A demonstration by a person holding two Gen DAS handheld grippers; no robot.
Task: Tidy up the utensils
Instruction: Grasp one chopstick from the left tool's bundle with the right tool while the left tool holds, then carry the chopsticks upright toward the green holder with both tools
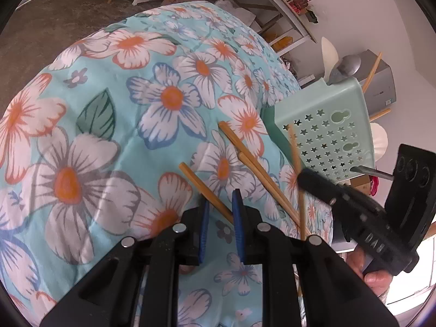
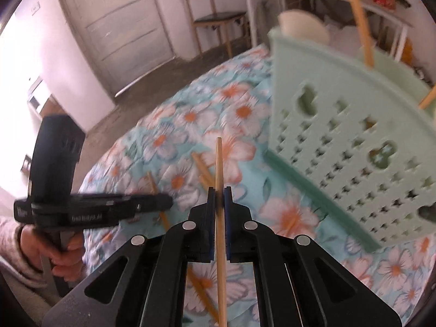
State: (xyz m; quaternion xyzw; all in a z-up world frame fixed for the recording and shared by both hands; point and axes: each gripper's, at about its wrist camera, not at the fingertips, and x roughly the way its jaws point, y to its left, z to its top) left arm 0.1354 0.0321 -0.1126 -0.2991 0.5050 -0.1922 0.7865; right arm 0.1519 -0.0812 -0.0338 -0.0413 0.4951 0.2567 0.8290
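My right gripper (image 2: 218,194) is shut on a wooden chopstick (image 2: 218,163) that points forward, held above the floral cloth; it also shows in the left wrist view (image 1: 295,150), where the right gripper (image 1: 308,175) is seen from the side. A pale green perforated utensil holder (image 2: 340,125) stands to the right, with chopsticks (image 2: 359,21) and spoons in it; it also shows in the left wrist view (image 1: 327,125). My left gripper (image 1: 221,199) is open over three loose chopsticks (image 1: 253,166) lying on the cloth.
The table is covered by a light blue floral cloth (image 1: 122,109). A wooden chair (image 2: 215,19), a door and shelves (image 1: 286,8) stand beyond the table. A hand (image 2: 57,253) holds the left gripper's handle.
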